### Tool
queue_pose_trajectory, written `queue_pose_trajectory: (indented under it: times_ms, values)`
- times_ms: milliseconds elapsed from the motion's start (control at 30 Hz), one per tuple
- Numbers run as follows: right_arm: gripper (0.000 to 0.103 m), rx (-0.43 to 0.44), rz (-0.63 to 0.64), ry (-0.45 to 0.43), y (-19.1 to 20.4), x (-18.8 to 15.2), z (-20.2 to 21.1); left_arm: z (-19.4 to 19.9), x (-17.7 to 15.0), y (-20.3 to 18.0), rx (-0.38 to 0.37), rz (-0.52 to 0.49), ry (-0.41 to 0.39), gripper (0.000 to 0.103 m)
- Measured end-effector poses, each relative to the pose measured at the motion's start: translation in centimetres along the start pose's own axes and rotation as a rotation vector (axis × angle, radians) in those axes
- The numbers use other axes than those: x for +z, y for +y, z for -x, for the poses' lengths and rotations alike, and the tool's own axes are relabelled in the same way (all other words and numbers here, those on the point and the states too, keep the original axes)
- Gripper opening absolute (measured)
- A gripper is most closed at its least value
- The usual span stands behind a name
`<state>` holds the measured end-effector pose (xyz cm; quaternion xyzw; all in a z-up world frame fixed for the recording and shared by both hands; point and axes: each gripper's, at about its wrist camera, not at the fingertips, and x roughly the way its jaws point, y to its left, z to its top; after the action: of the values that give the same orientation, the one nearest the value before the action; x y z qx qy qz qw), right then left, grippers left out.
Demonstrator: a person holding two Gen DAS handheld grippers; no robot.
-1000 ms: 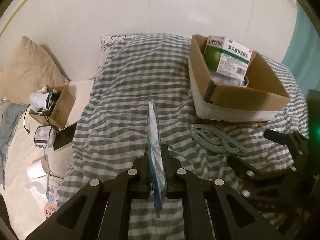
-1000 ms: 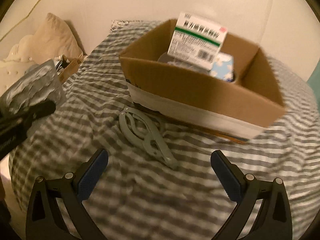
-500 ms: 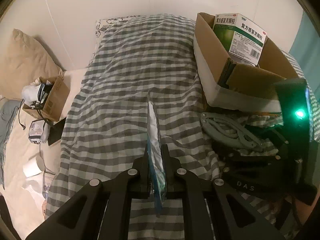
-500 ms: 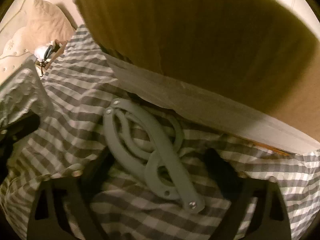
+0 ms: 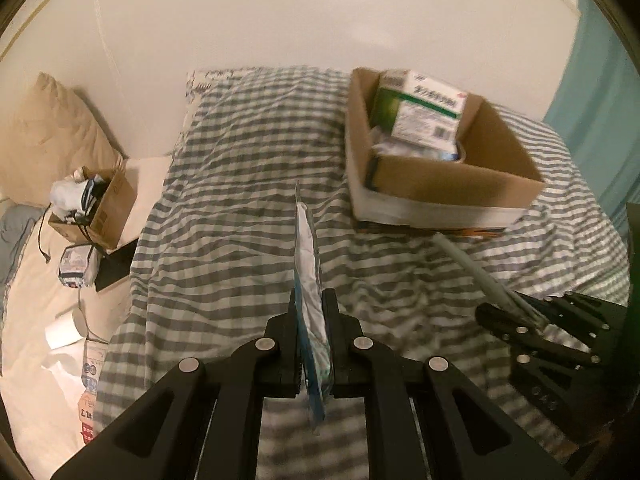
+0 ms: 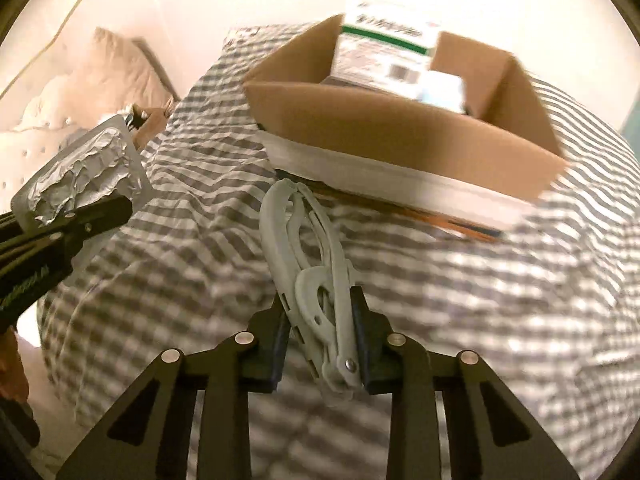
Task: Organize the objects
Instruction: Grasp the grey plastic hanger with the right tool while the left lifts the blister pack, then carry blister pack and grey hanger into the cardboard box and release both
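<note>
A: Left wrist view: left gripper (image 5: 309,344) jaws pinch the foil blister pack (image 5: 307,280) edge-on, clear of the checked blanket (image 5: 240,216), likely bound for the cardboard box (image 5: 448,188).

B: Right wrist view: right gripper (image 6: 322,344) jaws have just closed onto the grey folding hanger (image 6: 308,272), lifted, box (image 6: 400,136) just beyond.

Checked blanket (image 5: 240,240) lies open in the middle and to the left, wrinkled but bare. Cardboard box (image 5: 440,188) blocks the far right; a medicine carton (image 5: 424,120) stands above its rim. Wall (image 5: 300,16) closes the far side.
</note>
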<state>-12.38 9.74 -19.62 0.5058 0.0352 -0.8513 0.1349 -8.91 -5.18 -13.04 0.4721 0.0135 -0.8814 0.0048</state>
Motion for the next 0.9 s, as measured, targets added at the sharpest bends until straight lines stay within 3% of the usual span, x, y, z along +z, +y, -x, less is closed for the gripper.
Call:
queue_pose_trajectory:
  times_ms: [267,467,700,900]
  values:
    - [0.025,-0.054,-0.013,-0.102,-0.7,-2.0,7.6,3.7,-1.2,-2.7,-0.070,-0.030,-0.024,0.008]
    - [0.024,-0.069,0.013,-0.214,-0.6,-2.4,14.1,6.8,-0.3,-5.1,-0.126,-0.075,-0.059,0.008]
    - [0.024,-0.096,0.045,-0.324,-0.7,-0.2,19.8,10.8,3.9,-6.8,-0.152,-0.159,-0.137,0.008]
    - [0.024,-0.130,0.067,-0.387,-1.6,4.7,21.6,11.7,9.8,-7.5,-0.165,-0.202,-0.196,0.008]
